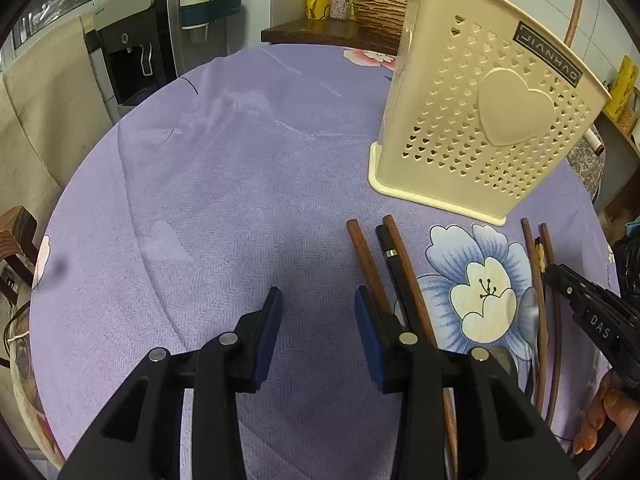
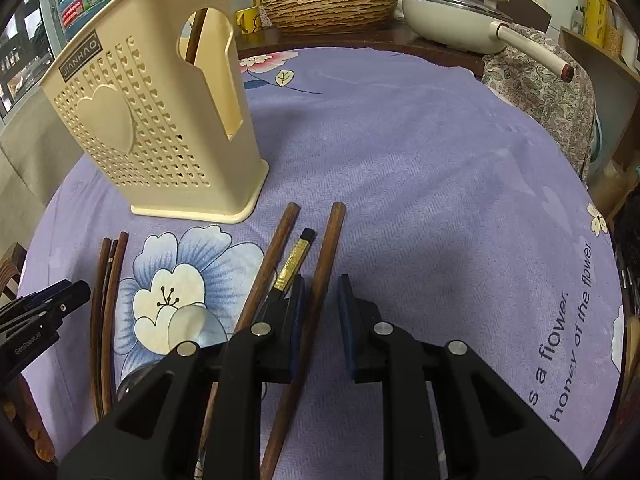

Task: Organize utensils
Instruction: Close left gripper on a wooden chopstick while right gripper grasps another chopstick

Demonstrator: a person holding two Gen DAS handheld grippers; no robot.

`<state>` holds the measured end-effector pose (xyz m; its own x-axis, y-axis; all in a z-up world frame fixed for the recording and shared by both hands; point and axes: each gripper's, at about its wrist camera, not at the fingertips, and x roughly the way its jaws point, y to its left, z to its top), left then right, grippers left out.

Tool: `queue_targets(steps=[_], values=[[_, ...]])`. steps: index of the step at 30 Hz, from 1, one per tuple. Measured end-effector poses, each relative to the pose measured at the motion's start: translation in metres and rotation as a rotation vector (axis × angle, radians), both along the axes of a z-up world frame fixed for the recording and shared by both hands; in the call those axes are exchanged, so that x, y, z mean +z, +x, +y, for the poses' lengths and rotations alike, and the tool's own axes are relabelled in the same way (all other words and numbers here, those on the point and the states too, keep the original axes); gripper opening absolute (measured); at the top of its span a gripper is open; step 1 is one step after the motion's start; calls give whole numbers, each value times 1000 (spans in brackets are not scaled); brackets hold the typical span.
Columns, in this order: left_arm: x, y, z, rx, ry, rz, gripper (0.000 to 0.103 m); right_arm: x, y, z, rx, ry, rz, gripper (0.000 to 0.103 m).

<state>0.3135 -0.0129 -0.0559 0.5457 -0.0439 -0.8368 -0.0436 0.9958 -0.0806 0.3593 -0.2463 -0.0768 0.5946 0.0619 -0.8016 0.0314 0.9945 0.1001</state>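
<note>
Hovering low over the lavender floral tablecloth (image 2: 420, 152), right gripper (image 2: 320, 320) spread wide around a brown wooden chopstick (image 2: 324, 264), nothing clamped, left gripper (image 1: 318, 330) gaping too, empty, more chopsticks (image 1: 404, 272) just beside its right finger, cream perforated plastic utensil holder (image 1: 480, 120) upright ahead.

Your surface is a round table in a purple floral cloth (image 2: 420, 152). On it: cream perforated utensil holder (image 2: 160, 132) standing upright, loose brown chopsticks (image 2: 324, 264), a black-and-gold chopstick (image 2: 294, 260), and a metal spoon (image 1: 530, 312) beside them.
</note>
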Motion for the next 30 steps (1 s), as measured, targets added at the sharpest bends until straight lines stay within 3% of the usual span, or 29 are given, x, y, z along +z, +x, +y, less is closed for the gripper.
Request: queue_targets(steps=[6,10,15,17,20,26,30], values=[[9,0,-2,-10,-89,-18,38,0,2,0,-4,6,-6,18],[5,7,-12,-7,-18,2,38,0,2,0,-3,10,-3,18],[0,7,-3,31,6,20,40,0,2,-1,-1,19,-6,18],[0,7,0,28,-5,21,39,0,3,-2,-1,17,-6,18],[1,7,4,31,-95,23,39,0,3,-1,-2,18,-9,18],[5,6,-4,6,-133,8,39,-1,3,-3,5,25,-11,18],[1,7,-9,9,-67,14,39,-1,3,-2,6,21,-11,18]])
